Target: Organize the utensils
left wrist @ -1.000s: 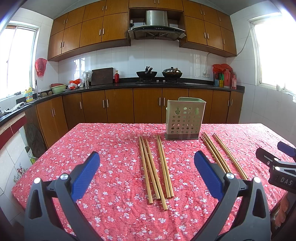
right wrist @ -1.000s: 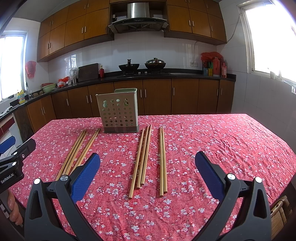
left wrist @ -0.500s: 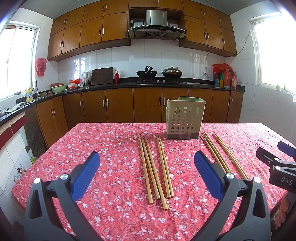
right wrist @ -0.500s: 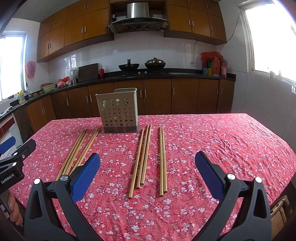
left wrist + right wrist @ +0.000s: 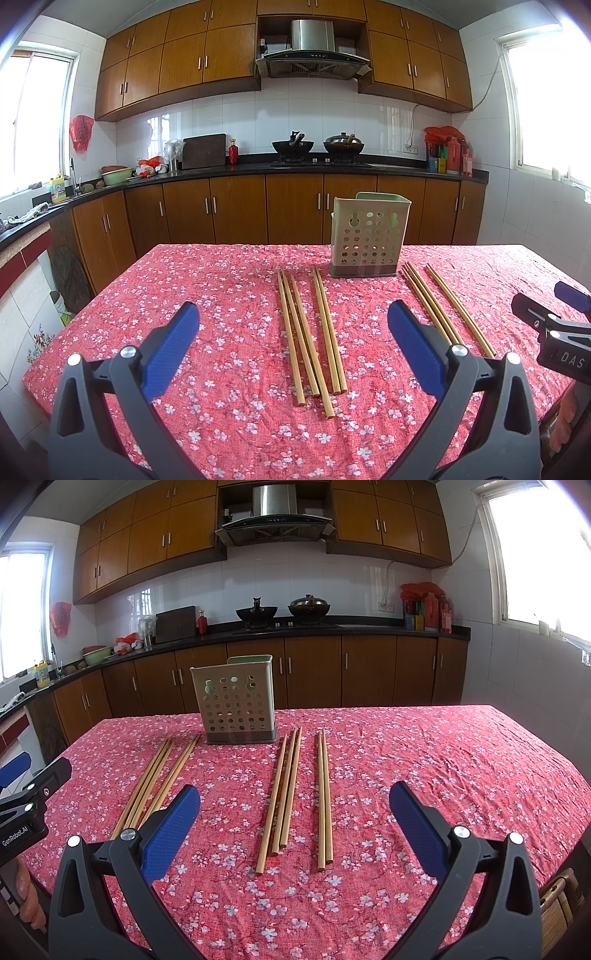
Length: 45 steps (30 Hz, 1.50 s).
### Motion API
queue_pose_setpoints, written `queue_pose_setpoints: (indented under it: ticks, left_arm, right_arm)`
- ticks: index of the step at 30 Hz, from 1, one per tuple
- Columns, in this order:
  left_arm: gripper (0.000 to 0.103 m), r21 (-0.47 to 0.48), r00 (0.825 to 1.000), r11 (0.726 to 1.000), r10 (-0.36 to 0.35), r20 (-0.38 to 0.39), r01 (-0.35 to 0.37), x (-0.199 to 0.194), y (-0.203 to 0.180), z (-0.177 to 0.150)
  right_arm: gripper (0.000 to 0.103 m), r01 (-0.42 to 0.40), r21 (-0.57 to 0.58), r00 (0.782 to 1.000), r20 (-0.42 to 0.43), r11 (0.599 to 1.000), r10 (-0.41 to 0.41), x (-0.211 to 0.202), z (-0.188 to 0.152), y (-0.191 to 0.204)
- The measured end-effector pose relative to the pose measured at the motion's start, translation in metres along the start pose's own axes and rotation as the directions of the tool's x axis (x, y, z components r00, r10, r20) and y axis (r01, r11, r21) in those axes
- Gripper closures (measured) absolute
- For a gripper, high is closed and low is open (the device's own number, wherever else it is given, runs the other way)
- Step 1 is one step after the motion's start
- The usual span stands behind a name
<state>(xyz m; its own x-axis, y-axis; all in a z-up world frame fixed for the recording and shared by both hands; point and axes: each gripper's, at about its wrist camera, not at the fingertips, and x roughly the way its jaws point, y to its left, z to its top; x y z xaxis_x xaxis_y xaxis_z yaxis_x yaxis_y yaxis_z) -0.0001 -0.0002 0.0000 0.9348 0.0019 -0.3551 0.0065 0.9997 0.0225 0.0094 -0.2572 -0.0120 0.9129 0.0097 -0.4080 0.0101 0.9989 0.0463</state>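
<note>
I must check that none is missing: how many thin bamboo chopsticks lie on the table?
10. Five bamboo chopsticks lie left of the pale green perforated utensil holder, and five more chopsticks lie right of it. None seems hidden.

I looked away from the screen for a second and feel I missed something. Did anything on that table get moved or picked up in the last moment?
Nothing visibly changed. Both grippers, left and right, hang open above the near edge as before, holding nothing. The chopsticks lie in the same groups on the red flowered cloth, and the perforated holder stands where it was.
</note>
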Motion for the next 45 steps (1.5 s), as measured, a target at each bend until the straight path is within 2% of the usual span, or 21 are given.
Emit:
queue_pose_setpoints:
  ticks: [25,30,34,35,36,37,38,41,45]
  left_arm:
    - [0.004,-0.001,1.000,1.000,0.002,-0.006,-0.002,0.000,0.000,0.000]
    - [0.004,-0.026,0.998,0.999,0.021,-0.058,-0.022,0.019,0.008,-0.005]
    - [0.004,-0.048,0.991,0.997,0.048,-0.123,-0.055,0.033,0.020,-0.009]
    - [0.004,-0.059,0.988,0.996,0.056,-0.143,-0.064,0.037,0.025,-0.010]
    - [0.004,-0.067,0.986,0.995,0.062,-0.157,-0.073,0.041,0.029,-0.010]
    - [0.004,-0.079,0.982,0.993,0.068,-0.175,-0.082,0.045,0.034,-0.011]
    - [0.004,-0.090,0.978,0.992,0.075,-0.195,-0.094,0.050,0.038,-0.011]
    - [0.004,-0.115,0.966,0.987,0.080,-0.244,-0.111,0.064,0.050,-0.011]
    - [0.004,-0.124,0.955,0.985,0.083,-0.284,-0.122,0.075,0.060,-0.012]
  right_arm:
    - [0.002,-0.005,0.003,1.000,-0.007,1.000,0.005,0.002,-0.003,0.000]
    - [0.002,-0.003,0.036,0.999,-0.038,0.999,0.004,0.013,-0.002,-0.010]
    - [0.002,0.046,0.095,0.992,-0.117,0.994,-0.035,0.034,0.001,-0.028]
    - [0.005,0.062,0.105,0.989,-0.143,0.993,-0.047,0.041,0.002,-0.033]
    - [0.018,0.072,0.112,0.985,-0.165,0.991,-0.053,0.049,0.003,-0.037]
    - [0.023,0.081,0.116,0.980,-0.190,0.990,-0.059,0.057,0.004,-0.041]
    - [0.034,0.091,0.120,0.975,-0.215,0.989,-0.063,0.065,0.005,-0.045]
    - [0.054,0.082,0.170,0.958,-0.286,0.982,-0.031,0.091,0.006,-0.058]
    - [0.069,0.068,0.202,0.928,-0.373,0.977,0.013,0.123,0.009,-0.065]
